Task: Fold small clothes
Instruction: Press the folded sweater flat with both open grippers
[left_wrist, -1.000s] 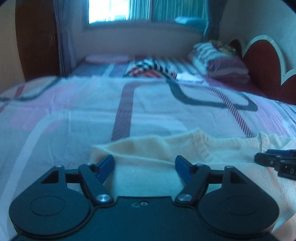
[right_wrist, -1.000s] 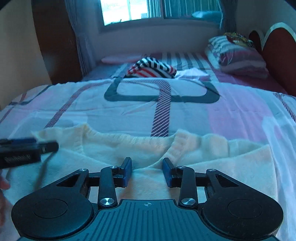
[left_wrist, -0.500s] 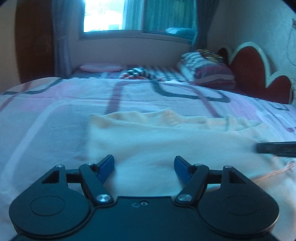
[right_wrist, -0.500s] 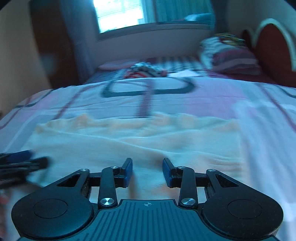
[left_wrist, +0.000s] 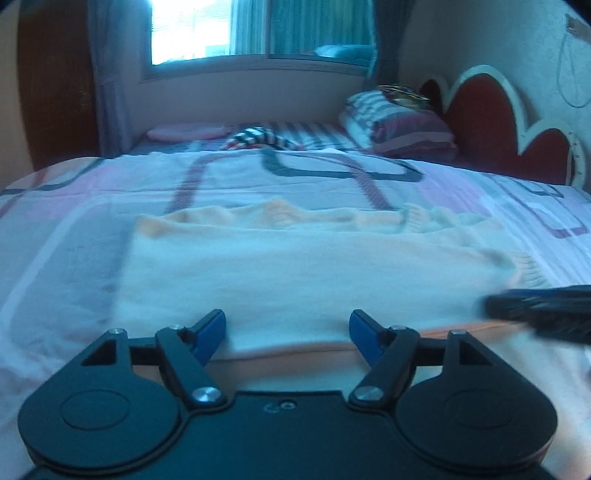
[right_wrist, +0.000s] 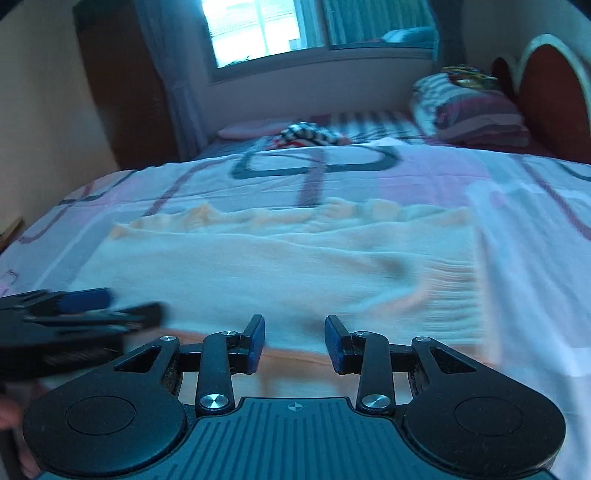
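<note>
A cream knitted garment lies spread flat on the bed, its ribbed neck edge at the far side; it also shows in the right wrist view. My left gripper is open and empty, hovering over the garment's near hem. My right gripper is open and empty, also over the near hem. The right gripper shows blurred at the right edge of the left wrist view. The left gripper shows blurred at the left of the right wrist view.
The bed has a pink and white patterned sheet. A striped garment lies at the far end. Striped pillows rest by a red headboard on the right. A window and a wooden cupboard stand beyond.
Both grippers have drawn back toward me from the neck edge to the near hem. The garment now shows nearly whole. Both jaws have stayed open.
</note>
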